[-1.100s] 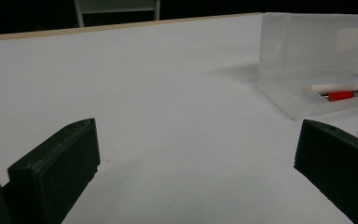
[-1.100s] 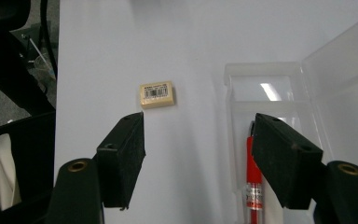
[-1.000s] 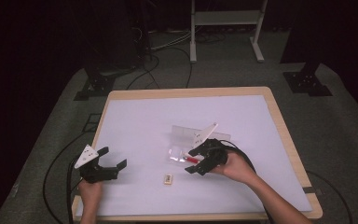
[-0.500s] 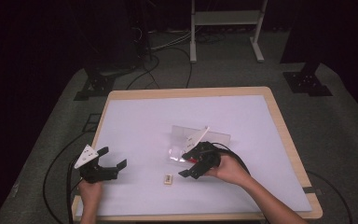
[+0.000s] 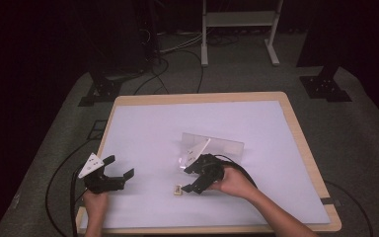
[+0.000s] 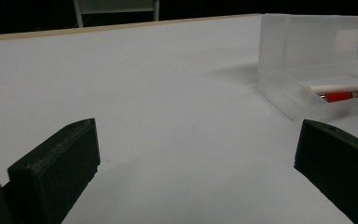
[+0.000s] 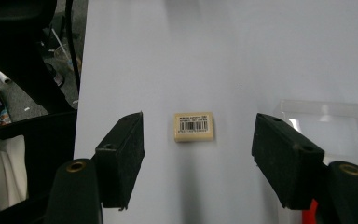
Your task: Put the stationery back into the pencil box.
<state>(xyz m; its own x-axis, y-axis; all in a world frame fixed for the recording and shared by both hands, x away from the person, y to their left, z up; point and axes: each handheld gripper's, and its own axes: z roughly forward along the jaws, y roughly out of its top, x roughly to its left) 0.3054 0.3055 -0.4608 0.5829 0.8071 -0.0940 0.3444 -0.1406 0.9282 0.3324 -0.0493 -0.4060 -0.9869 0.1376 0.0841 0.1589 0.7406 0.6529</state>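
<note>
light: bright table, dark surround — shadows: soft | focus: near jaws blurred — no glare

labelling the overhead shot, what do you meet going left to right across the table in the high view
left gripper → eraser → right gripper → clear pencil case with its lid open

Both grippers rest low with jaws spread wide, the left gripper apart from the right gripper.
</note>
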